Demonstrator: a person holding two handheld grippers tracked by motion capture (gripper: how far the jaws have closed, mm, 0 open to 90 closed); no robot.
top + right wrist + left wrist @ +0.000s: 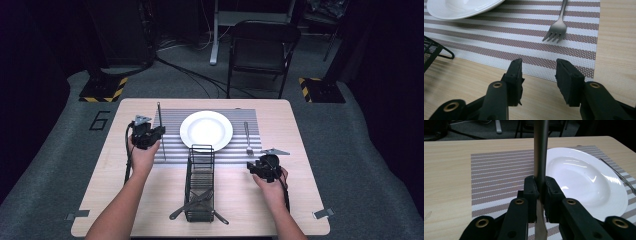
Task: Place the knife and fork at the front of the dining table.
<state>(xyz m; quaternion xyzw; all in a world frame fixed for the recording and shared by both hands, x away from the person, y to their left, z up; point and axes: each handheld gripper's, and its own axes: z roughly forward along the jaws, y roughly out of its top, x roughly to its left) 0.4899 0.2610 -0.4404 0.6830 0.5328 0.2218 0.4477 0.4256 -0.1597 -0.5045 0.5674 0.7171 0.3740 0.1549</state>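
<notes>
Pale wood forms the table (280, 200), which spans the centre of the high view. A striped placemat (170, 117) covers its upper middle, and a white plate (206, 129) sits at the placemat's centre. Below the plate stands a black wire caddy (200, 185) with utensils lying in its lower end. A fork (247, 137) lies on the placemat right of the plate. My left gripper (148, 134), at the left of the frame over the placemat's left edge, is clamped on a knife (541, 157); the knife runs up between the pads just left of the plate. My right gripper (539, 75), lower right, stands partly open and empty, just below the fork's tines.
</notes>
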